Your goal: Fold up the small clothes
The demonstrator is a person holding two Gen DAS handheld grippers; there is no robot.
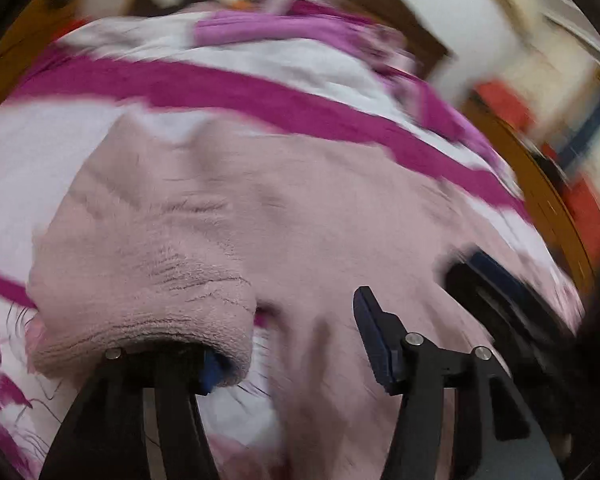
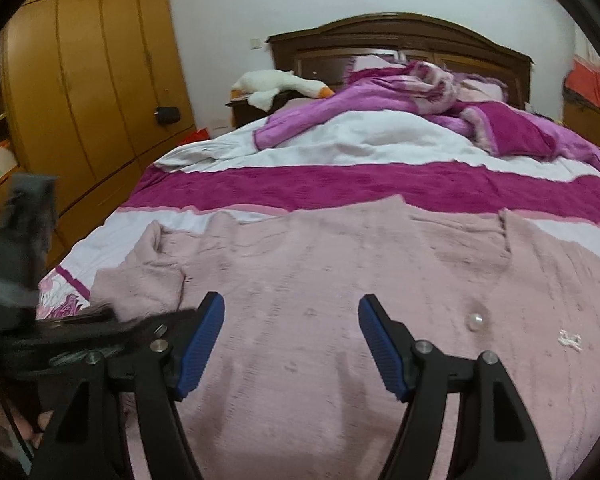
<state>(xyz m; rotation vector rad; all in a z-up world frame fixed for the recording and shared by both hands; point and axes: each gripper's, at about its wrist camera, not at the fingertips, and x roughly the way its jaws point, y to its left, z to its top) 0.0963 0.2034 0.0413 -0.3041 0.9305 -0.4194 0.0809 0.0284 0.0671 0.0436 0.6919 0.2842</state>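
On a bed with a magenta-striped cover [image 2: 380, 192], a pink fuzzy cardigan [image 2: 340, 264] lies spread flat, one sleeve [image 1: 148, 280] draped over a finger of the left gripper [image 1: 292, 340], whose jaws stand apart. The right gripper [image 2: 292, 344] hovers over the cardigan's middle, jaws wide and empty. Soft, light and limp, the knit looks best pinched at cuff or hem.

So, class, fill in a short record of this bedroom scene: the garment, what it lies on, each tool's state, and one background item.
garment: pink fluffy sweater, spread flat, pearl button showing
surface: bed with magenta-and-white striped cover
left tool: open, sleeve cuff draped over one finger
right tool: open, empty, over the sweater
background: white plush goose near the headboard
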